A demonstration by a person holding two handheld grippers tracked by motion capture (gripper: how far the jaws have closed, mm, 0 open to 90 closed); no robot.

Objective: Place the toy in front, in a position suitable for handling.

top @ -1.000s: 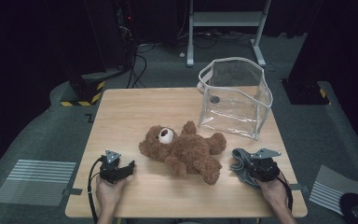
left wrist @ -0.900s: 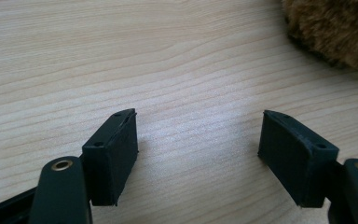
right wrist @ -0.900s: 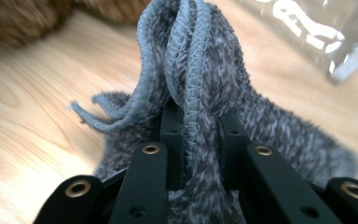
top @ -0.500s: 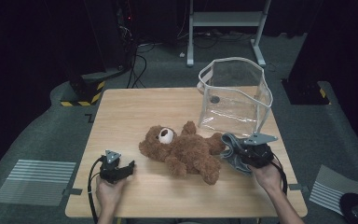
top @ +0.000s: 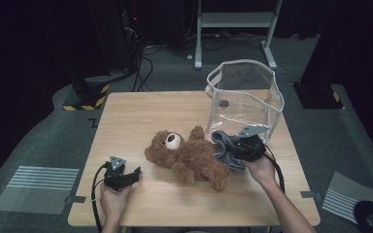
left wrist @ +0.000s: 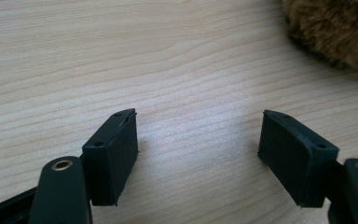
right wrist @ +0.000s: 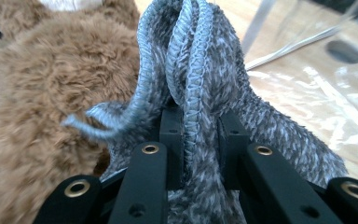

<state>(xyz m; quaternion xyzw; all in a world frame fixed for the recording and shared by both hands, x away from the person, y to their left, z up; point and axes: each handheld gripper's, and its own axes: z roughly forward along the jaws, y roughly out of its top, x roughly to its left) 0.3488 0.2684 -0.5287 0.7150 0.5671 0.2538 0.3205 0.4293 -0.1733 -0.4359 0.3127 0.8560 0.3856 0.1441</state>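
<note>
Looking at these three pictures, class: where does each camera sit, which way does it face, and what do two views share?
High view: above the near table edge, facing forward and down; both forearms, left gripper, right gripper, clear bag.
Left gripper view: on that gripper, facing along the wooden table; open jaws, nothing between.
Right gripper view: facing the bag; jaws clamp a grey knitted cloth.
Shared: the brown teddy bear appears in all three.
</note>
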